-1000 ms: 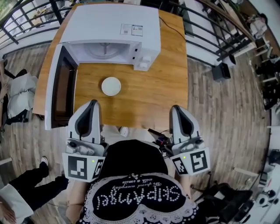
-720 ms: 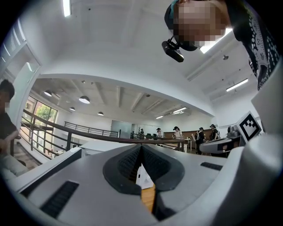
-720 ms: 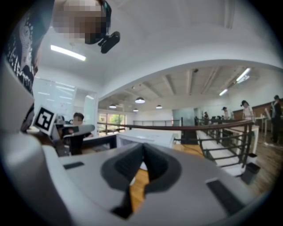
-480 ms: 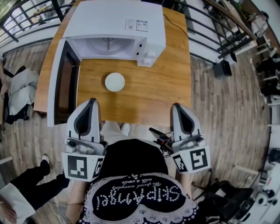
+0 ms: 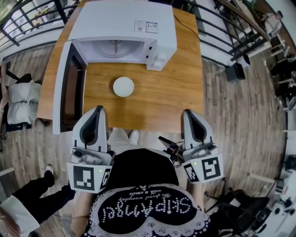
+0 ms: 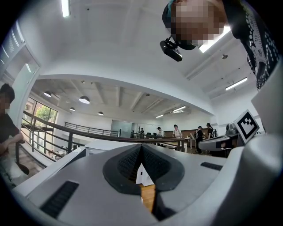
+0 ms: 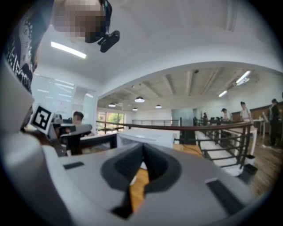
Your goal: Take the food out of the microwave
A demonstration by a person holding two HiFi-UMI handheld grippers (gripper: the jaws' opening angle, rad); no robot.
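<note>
Holding both claws at the table [image 5: 178,92] edge: left claw [image 5: 98,109] and right claw [image 5: 187,112] are pinched shut, empty. The white dish [image 5: 123,86] sits at twelve o'clock, just outside the open microwave [image 5: 122,23]. The food looks out, I'd say; next, the door [image 5: 69,92] at ten o'clock wants shutting.

Grey wood-plank floor [image 5: 240,120] is recorded around a wooden bench [image 5: 180,92]. Black railings [image 5: 217,33] are noted at 11 and 1 o'clock. The white ceiling [image 6: 110,44] is lit by strip lights [image 6: 65,7].
</note>
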